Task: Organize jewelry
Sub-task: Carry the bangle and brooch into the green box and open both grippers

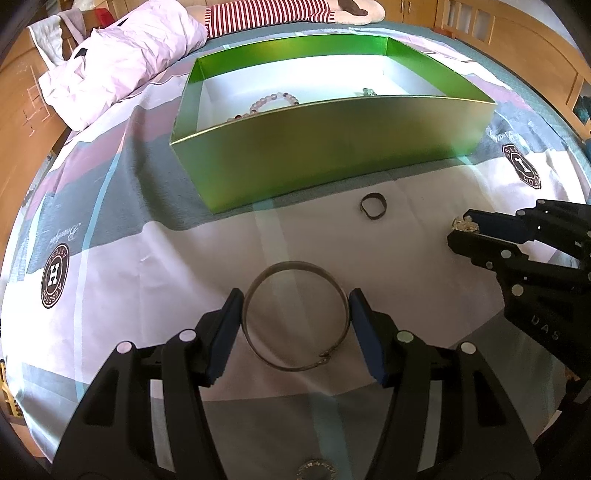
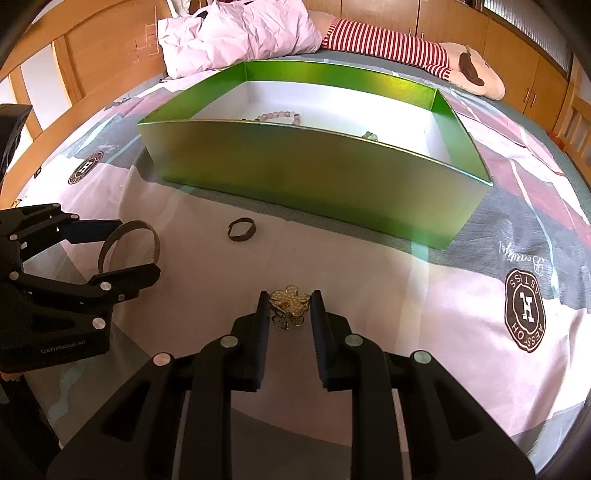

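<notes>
A: Two tongs, both low over the bed sheet point(image 1: 147, 266). Item one?

B: Left tongs point(image 1: 295, 317), jaws about half open, set round a silver bangle point(image 1: 295, 266). The blue pads point(image 1: 364, 332) touch its outer edge on either side; in the right wrist view the bangle point(image 2: 129, 247) stands upright on its rim between them.

A: Item two?

B: Right tongs point(image 2: 290, 314), jaws narrow, closed on a gold flower brooch point(image 2: 290, 301) with pearl-like dots. The brooch sits at the fingertips, just above the sheet.

A: Loose pieces?

B: One small dark ring point(image 1: 373, 208), lying flat on the sheet between the two tongs and the box, touching neither.

A: The box?

B: One green box point(image 1: 332, 155), open top, white floor, standing on the bed beyond the ring. Inside: a bracelet of pale beads point(image 1: 273, 101) near the front wall, and a small greenish beaded piece point(image 1: 367, 91) further right, mostly hidden by the wall.

A: Surroundings?

B: A crumpled pink pillow point(image 1: 122, 62) and a red-striped plush toy point(image 1: 269, 13) behind the box.
</notes>
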Tool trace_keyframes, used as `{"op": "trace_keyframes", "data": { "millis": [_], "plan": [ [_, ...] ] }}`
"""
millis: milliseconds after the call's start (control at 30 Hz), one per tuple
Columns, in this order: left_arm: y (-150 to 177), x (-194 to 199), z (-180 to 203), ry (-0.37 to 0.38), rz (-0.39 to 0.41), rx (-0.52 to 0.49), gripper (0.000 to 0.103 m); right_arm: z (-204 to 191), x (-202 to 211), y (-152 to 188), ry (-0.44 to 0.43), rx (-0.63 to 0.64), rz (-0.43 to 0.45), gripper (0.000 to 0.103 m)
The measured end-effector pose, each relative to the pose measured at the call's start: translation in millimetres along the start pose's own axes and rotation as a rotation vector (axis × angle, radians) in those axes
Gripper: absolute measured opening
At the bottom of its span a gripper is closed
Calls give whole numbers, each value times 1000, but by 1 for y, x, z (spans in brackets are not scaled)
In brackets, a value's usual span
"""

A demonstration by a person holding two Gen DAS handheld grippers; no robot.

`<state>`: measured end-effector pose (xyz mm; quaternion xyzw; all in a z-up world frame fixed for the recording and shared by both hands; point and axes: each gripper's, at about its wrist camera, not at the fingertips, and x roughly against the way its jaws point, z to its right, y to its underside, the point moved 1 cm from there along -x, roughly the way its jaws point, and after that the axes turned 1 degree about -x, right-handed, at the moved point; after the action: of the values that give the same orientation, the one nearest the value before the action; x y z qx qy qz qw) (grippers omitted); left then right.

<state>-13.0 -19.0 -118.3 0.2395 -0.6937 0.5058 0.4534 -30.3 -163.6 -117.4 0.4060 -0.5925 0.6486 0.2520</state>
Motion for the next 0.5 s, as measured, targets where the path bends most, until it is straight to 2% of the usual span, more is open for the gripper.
{"op": "trace_keyframes", "data": {
  "millis": [133, 233, 367, 500],
  "plan": [
    [-3, 9, -3, 0, 22, 10, 60, 1, 10, -5, -9, -16, 28, 22],
    [-15, 31, -11, 26, 82, 28, 60, 2, 28, -18, -17, -19, 90, 22],
    [-48, 61, -27, 88, 187, 70, 60, 13, 52, -45, -39, -47, 179, 22],
    [-83, 58, -40, 92, 214, 92, 60, 36, 57, -79, -42, -91, 239, 22]
  ]
}}
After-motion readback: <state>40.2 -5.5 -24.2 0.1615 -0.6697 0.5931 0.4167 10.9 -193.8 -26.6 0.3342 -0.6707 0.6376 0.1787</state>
